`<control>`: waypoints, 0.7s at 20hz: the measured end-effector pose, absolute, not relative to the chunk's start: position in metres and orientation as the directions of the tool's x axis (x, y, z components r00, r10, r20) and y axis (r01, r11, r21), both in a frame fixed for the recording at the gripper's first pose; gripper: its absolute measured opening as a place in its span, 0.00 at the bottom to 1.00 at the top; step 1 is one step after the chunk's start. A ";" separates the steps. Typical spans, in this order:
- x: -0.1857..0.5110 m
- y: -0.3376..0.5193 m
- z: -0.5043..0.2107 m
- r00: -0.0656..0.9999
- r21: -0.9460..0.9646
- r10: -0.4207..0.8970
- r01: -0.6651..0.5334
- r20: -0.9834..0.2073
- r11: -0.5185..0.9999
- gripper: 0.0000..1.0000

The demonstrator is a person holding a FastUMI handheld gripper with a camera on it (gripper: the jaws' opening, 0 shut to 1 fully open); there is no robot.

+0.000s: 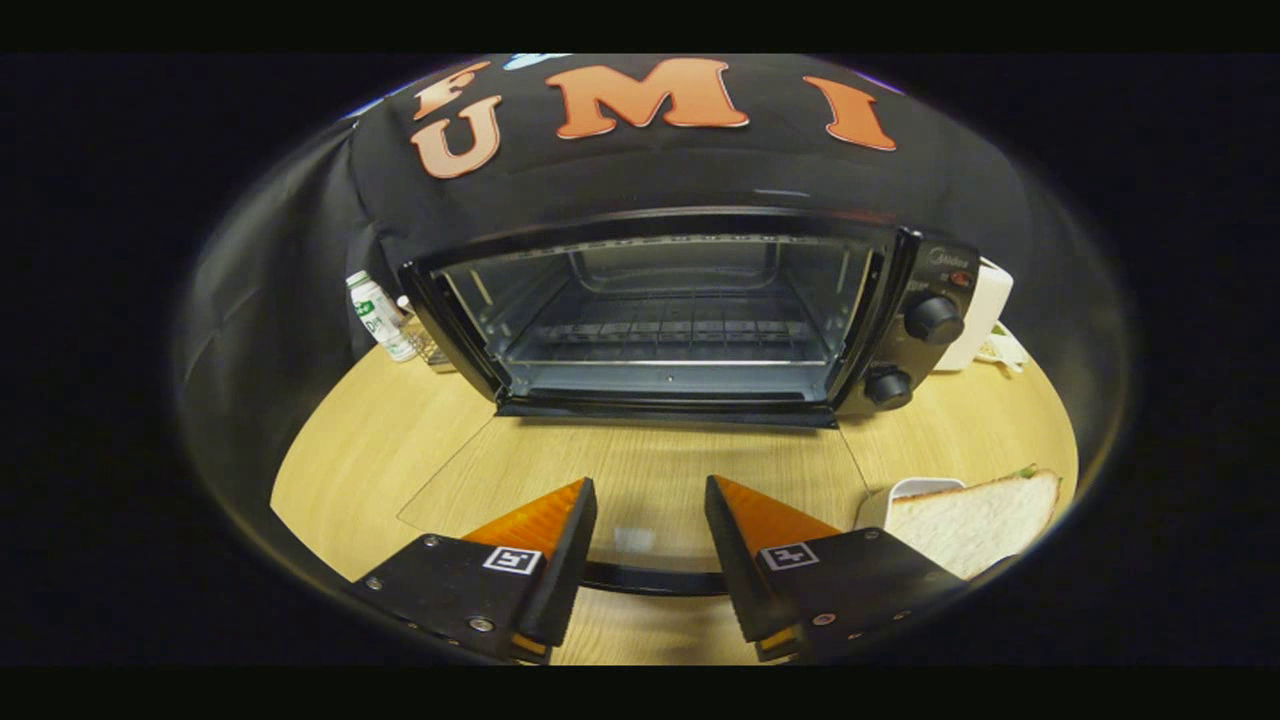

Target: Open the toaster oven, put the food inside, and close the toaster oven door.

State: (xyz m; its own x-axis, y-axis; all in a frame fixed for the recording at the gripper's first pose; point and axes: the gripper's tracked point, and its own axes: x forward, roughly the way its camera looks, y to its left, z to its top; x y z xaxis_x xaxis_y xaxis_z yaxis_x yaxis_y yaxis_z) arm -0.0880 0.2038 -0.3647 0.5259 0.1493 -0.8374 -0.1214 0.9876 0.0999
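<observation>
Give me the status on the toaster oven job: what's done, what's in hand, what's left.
Done: the toaster oven is open, its glass door folded down flat on the table, with the handle between the claw's fingers. In hand: nothing; the claw is open above the door. Left: the sandwich sits on its white plate beside the door, the wire rack is bare, and the door needs closing.

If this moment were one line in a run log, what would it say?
gripper: open, empty, above door handle | toaster oven: door down flat | sandwich: on table, right of fingers
</observation>
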 end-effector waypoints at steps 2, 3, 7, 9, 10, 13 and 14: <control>-0.095 0.204 -0.377 0.496 0.106 0.147 -0.110 -0.856 0.988 0.65; -0.091 0.205 -0.377 0.508 0.104 0.150 -0.118 -0.848 0.988 0.65; -0.091 0.206 -0.371 0.500 0.112 0.164 -0.133 -0.851 0.985 0.65; -0.092 0.204 -0.361 0.487 0.160 0.189 -0.102 -0.853 0.982 0.65; -0.090 0.201 -0.353 0.503 0.174 0.197 -0.093 -0.842 0.980 0.66; -0.085 0.189 -0.322 0.553 0.184 0.213 -0.109 -0.805 0.977 0.75; -0.084 0.184 -0.314 0.564 0.182 0.216 -0.116 -0.797 0.976 0.75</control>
State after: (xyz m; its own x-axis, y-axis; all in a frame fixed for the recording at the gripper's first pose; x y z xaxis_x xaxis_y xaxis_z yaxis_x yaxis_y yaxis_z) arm -0.0841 0.1841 -0.3140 0.5642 0.2161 -0.7969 -0.1164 0.9763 0.1823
